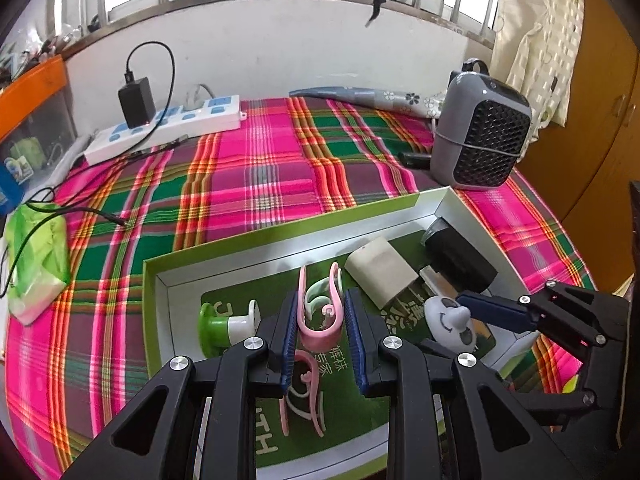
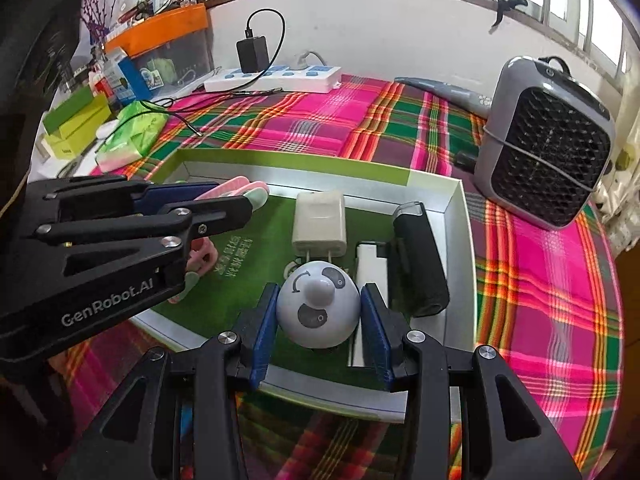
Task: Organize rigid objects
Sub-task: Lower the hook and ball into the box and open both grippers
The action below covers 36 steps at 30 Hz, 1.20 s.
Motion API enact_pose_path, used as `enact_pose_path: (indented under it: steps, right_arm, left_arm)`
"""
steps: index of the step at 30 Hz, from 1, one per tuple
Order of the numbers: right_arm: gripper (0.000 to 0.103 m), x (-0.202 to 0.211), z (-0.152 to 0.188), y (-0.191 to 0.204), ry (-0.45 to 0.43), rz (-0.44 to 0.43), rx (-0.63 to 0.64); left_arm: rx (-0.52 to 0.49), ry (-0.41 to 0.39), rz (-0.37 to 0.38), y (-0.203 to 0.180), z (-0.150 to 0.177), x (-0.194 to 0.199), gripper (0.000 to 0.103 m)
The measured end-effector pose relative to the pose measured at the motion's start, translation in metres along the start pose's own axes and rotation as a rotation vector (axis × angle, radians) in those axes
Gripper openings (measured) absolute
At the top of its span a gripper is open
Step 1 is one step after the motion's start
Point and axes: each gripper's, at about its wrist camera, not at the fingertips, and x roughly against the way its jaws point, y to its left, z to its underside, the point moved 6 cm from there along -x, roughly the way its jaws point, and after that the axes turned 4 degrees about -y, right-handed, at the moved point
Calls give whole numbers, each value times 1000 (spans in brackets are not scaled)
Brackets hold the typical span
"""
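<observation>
Your left gripper (image 1: 320, 336) is squeezed tight on a pink curved plastic clip (image 1: 318, 322), held just above the floor of the green cardboard box (image 1: 280, 234). Your right gripper (image 2: 320, 320) hugs a round white panda toy (image 2: 318, 308) half-wide, inside that box, beside the white charger (image 2: 319, 226) ahead.

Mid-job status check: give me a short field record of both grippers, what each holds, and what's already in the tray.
left gripper: shut on pink clip, over the tray
right gripper: shut on white ball toy, over the tray
tray: green-lined, on plaid cloth
tray contents: white charger, black case, green-and-white hook
beside tray: grey fan heater
</observation>
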Motion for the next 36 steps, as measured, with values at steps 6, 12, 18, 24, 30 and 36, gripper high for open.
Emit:
enact_pose_path:
  steps: [6,12,18,24,30,36]
  right_arm:
    - [43,-1,1,-1,-5,27,30]
    - [43,0,2,-2,-11,28,32]
    - [43,0,2,-2,-13,29,32]
    - [43,1,2,-1,-15,31,34]
    - [43,2,2,-1,-13,31,31]
    - [43,2,1,-1,-11,18,22]
  left_arm:
    - [0,19,-10,1,3,-8,22]
    - [0,31,-13,1,5,-13,22]
    - [4,48,-18,2,8,-18,22]
    - [2,50,-18,1,8,-19,22]
    - [1,55,-21,1,9,-20,23]
    - [8,57,-22,2,10,-20,25]
